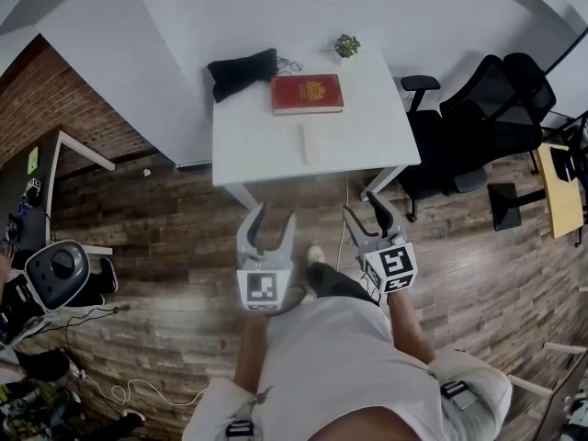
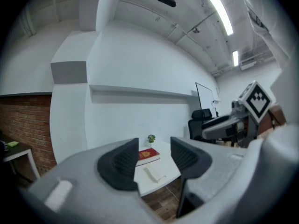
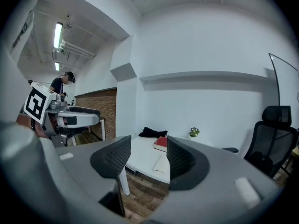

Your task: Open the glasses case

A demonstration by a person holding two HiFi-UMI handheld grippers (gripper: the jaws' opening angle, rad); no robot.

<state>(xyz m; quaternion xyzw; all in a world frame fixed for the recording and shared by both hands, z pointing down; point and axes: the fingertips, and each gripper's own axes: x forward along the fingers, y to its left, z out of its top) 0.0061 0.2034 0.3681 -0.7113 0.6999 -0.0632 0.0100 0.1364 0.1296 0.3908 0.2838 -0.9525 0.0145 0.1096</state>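
The white glasses case (image 1: pixel 312 143) lies shut near the front edge of a white table (image 1: pixel 253 141), well ahead of both grippers. My left gripper (image 1: pixel 273 220) and right gripper (image 1: pixel 367 211) hang over the wooden floor short of the table, both open and holding nothing. In the left gripper view the case (image 2: pixel 153 173) shows far off between the open jaws of the left gripper (image 2: pixel 154 161). Seen through the right gripper (image 3: pixel 148 160), the case (image 3: pixel 159 162) also lies distant on the table.
A red book (image 1: pixel 307 94), a black cloth bundle (image 1: pixel 242 72) and a small plant (image 1: pixel 346 45) sit farther back on the table. Black office chairs (image 1: pixel 478 118) stand to its right. A desk (image 1: pixel 73 150) and a round device (image 1: pixel 57 269) are at the left.
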